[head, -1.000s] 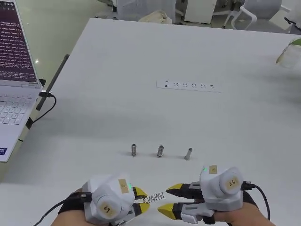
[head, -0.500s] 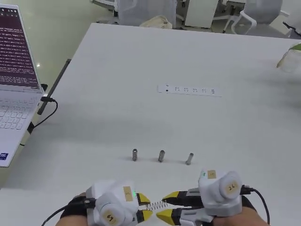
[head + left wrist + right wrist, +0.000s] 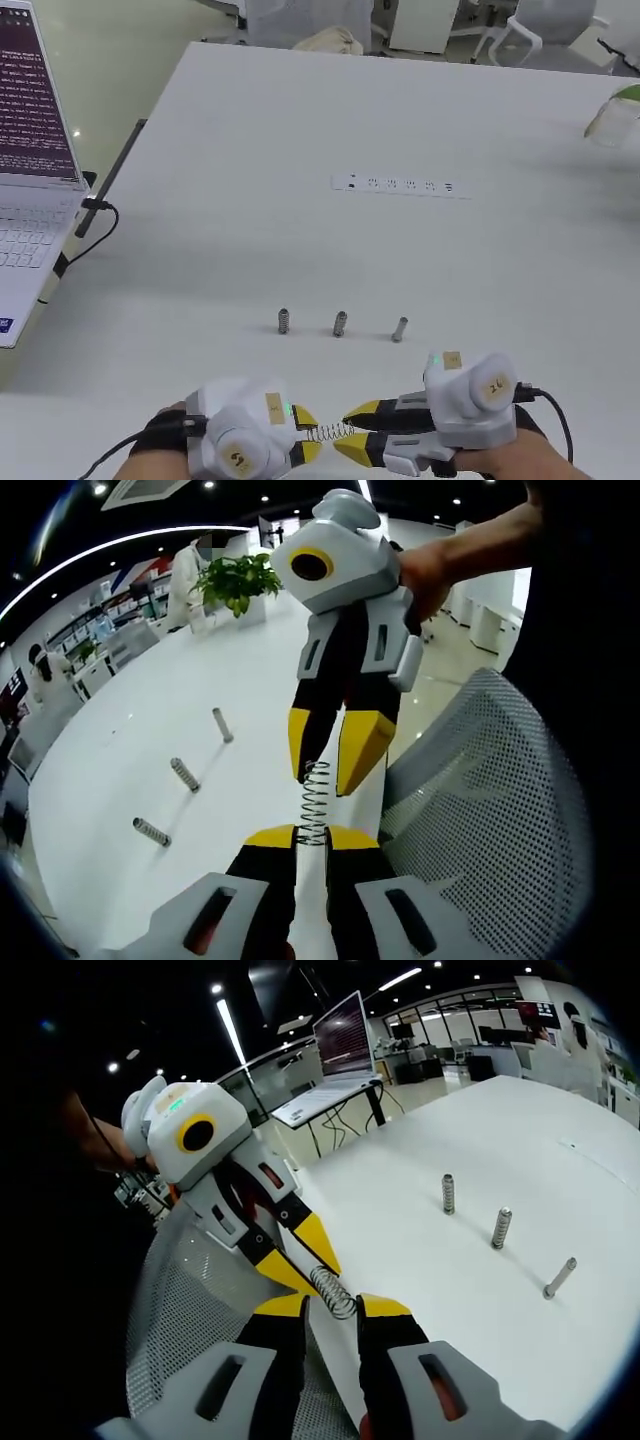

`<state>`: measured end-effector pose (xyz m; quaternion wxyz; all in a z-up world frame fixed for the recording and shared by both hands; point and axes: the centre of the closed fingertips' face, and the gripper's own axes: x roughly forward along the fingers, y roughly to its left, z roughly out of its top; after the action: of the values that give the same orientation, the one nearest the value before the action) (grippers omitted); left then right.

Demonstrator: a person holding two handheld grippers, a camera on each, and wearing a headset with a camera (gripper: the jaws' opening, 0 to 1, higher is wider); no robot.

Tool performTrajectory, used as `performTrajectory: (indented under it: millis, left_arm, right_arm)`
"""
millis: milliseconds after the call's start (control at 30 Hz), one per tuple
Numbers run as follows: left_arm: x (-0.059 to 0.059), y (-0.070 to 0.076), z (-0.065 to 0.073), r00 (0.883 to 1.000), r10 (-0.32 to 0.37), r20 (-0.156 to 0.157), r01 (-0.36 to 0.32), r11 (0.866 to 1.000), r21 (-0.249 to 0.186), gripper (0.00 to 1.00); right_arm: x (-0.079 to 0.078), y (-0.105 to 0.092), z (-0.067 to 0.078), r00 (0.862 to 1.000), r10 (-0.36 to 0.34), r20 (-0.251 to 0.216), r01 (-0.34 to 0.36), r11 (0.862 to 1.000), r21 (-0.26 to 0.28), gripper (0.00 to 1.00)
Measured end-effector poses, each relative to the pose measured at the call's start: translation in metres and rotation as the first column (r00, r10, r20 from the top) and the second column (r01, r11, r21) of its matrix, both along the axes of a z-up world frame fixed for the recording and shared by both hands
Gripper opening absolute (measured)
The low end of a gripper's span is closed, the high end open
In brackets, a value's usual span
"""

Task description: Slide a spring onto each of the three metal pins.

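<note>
Spring was right there, strung between the two grippers on the person's side of the power strip, well apart from it. The left gripper had its yellow jaws pinched tight on one end of the coil, and in the left gripper view the tips closed around the last turns. The right gripper faced it nose to nose with its jaws parted. The coil's other end sat in the gap between them, but whether the pads touched it I couldn't tell.

Between the grippers and the power strip stood three metal pins on the white table, in a row running the same way as the strip. The left pin and the middle pin each wore a coil already. The right pin, about level with the strip's middle, was bare and leaned a little. The held spring was nearer the person than the row, clear of all three pins and roughly in line with the middle one.

A laptop sat open well beyond the strip's left end, past the table's edge, with a black cable looping beside it. In the left gripper view, grey mesh showed beside the gripper jaws.
</note>
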<state>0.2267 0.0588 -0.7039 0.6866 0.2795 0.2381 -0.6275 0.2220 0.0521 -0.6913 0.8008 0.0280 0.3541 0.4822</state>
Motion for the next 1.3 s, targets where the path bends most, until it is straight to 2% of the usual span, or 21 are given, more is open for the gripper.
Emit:
performTrajectory:
  millis: [467,1033,1300]
  left_arm:
    - [0.004,-0.006,0.003,1.0,-0.002,0.019,0.002,1.0,-0.016,0.02]
    - [0.003,-0.008,0.006,0.996,-0.044,0.074,0.044,0.999,0.004,0.02]
    - [0.004,-0.008,0.006,0.997,-0.038,0.069,0.038,0.999,-0.001,0.02]
  right_arm:
    - [0.002,0.011,0.005,1.0,0.028,0.009,-0.028,1.0,0.0,0.14]
    - [0.008,0.016,0.005,0.999,0.04,0.004,-0.039,0.999,-0.031,0.09]
    - [0.007,0.015,0.003,0.999,0.049,0.006,-0.049,0.998,-0.041,0.1]
